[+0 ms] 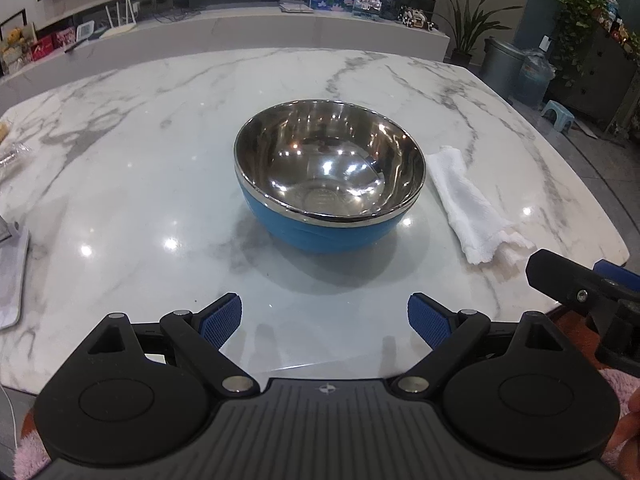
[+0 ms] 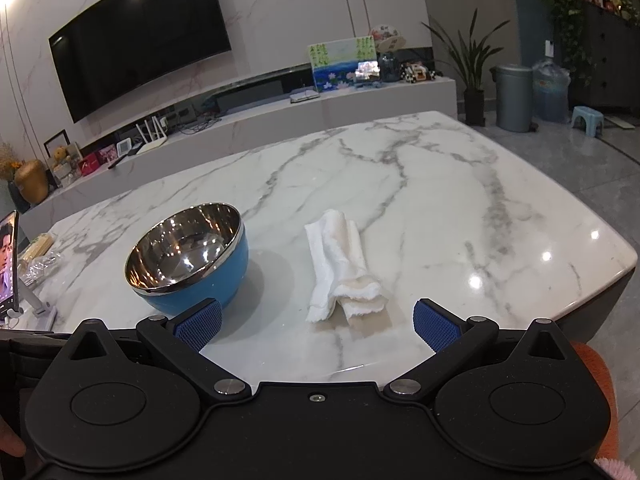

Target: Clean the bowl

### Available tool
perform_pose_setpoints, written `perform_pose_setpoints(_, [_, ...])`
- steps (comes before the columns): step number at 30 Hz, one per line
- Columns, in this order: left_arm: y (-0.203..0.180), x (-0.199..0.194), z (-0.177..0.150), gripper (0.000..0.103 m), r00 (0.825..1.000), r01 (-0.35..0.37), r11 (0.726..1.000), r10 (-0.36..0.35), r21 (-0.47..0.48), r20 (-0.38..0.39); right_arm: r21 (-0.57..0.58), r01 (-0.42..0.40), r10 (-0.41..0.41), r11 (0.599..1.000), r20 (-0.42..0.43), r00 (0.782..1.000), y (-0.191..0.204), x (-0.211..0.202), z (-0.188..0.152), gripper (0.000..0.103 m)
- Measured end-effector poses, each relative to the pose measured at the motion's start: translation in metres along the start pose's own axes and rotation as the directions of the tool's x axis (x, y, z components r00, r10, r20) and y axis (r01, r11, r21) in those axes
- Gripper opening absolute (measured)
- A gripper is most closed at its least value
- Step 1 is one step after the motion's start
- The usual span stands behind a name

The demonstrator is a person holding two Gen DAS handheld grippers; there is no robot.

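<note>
A bowl [image 1: 328, 176], blue outside and shiny steel inside, stands upright on the white marble table [image 1: 140, 152]. It also shows in the right wrist view [image 2: 188, 256]. A folded white cloth [image 1: 468, 204] lies just right of the bowl; in the right wrist view the cloth [image 2: 342, 268] lies straight ahead. My left gripper [image 1: 325, 318] is open and empty, short of the bowl near the table's front edge. My right gripper [image 2: 318, 322] is open and empty, just short of the cloth; it also shows in the left wrist view [image 1: 580, 284] at the right edge.
A phone on a white stand [image 2: 12, 268] and clear-wrapped items [image 2: 40, 256] sit at the table's left side. A TV [image 2: 140, 36] and a low cabinet with ornaments stand behind the table. A bin [image 2: 514, 96], a water jug and a small stool are on the floor to the right.
</note>
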State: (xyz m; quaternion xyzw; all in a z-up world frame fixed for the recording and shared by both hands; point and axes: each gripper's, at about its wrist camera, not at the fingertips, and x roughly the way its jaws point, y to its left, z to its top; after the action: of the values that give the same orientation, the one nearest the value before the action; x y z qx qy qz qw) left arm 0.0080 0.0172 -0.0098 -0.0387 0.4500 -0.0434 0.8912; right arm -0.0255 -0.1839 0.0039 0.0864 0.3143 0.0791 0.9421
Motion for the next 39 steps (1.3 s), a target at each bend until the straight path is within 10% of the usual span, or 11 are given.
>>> perform_pose_setpoints(25, [0.055,-0.009,0.056,0.068,0.999,0.042,0.988,-0.037,-0.146,0.037,-0.018,-0.070,0.070,0.997,0.005,0.998,-0.004,0.032,0.045,0.091])
perform_pose_setpoints(39, [0.072,0.019,0.076,0.024,0.998,0.061,0.979,-0.065,-0.195,-0.012,-0.145,-0.054,0.039,0.988,-0.109,0.993,0.001,0.077,0.059,0.024])
